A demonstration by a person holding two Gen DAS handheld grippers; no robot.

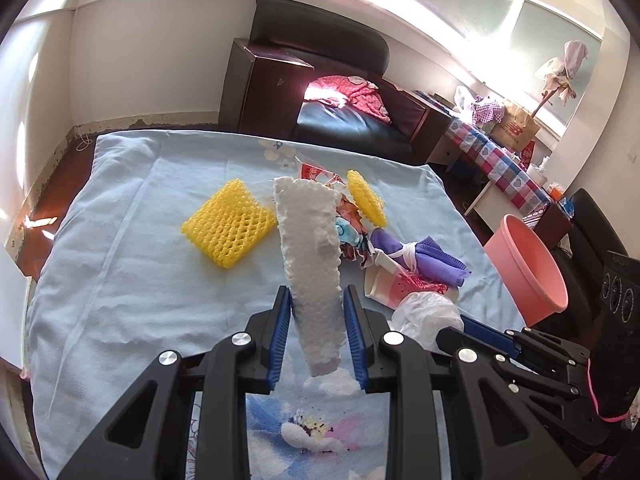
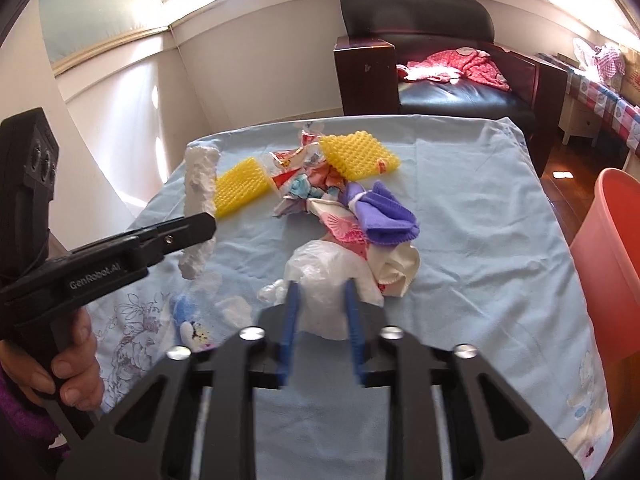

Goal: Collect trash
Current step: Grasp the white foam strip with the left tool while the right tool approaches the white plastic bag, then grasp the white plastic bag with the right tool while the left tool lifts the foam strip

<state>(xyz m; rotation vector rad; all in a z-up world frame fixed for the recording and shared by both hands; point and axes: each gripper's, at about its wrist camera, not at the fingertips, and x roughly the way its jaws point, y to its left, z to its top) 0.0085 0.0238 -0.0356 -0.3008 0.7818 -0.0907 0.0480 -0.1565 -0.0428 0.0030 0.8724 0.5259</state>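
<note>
My left gripper (image 1: 316,300) is shut on a long white foam strip (image 1: 310,252) and holds it above the light blue cloth (image 1: 120,240); the strip also shows in the right wrist view (image 2: 198,204). My right gripper (image 2: 322,292) is shut on a crumpled white plastic bag (image 2: 328,280), also seen in the left wrist view (image 1: 426,316). On the cloth lie two yellow foam nets (image 1: 228,228) (image 1: 366,198), crumpled wrappers (image 2: 304,176), a purple cloth (image 2: 384,212) and a paper cup (image 1: 394,286).
A pink bucket (image 1: 528,268) stands off the right side of the cloth-covered table; it also shows in the right wrist view (image 2: 608,264). A dark armchair (image 1: 320,92) with red clothing is behind the table. A cluttered side table (image 1: 500,160) stands at the far right.
</note>
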